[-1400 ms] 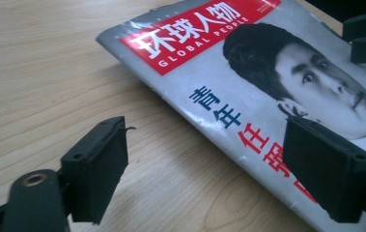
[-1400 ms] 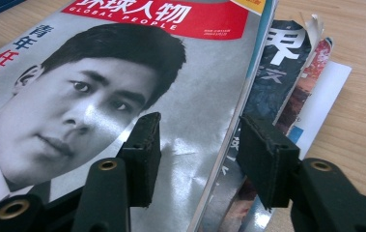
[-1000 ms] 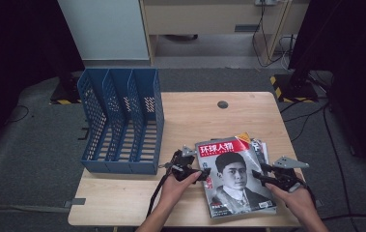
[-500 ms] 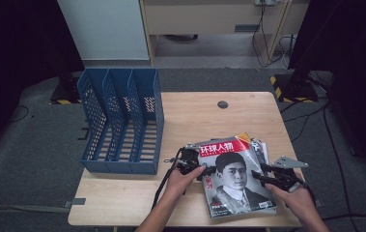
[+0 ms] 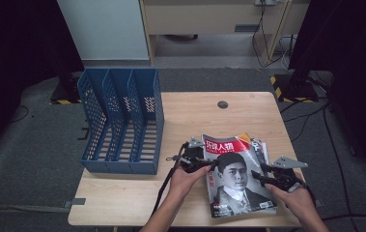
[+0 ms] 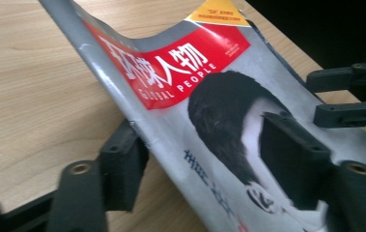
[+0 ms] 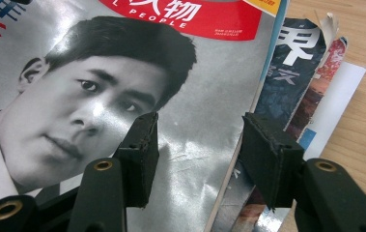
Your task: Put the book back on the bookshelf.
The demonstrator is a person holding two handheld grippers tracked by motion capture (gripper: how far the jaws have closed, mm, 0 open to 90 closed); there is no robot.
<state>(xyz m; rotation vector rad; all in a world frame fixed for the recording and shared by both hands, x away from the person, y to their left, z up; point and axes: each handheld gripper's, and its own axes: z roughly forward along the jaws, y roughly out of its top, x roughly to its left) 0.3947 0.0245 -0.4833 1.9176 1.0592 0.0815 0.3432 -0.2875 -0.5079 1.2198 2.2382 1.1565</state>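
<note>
A silver magazine (image 5: 236, 179) with a red title band and a portrait cover tops a small stack near the table's front right. My left gripper (image 5: 208, 164) is at its left edge. In the left gripper view, one pad (image 6: 122, 164) sits under the raised edge of the magazine (image 6: 180, 63) and the other pad (image 6: 291, 164) over the cover. These jaws have just been closing, and a wide gap remains between them. My right gripper (image 5: 259, 177) hovers open over the stack's right side. Its jaws (image 7: 197, 150) straddle the top magazine's (image 7: 98, 96) right edge.
A blue three-slot file rack (image 5: 122, 121) stands at the table's left, openings up. Lower magazines (image 7: 291, 63) fan out from under the top one on the right. A round cable hole (image 5: 222, 104) marks the wooden table (image 5: 200, 121) at the back.
My left gripper has slid right onto the magazine's left edge and risen a little, tipping that edge up, and its jaws have narrowed. The right gripper has stayed put.
</note>
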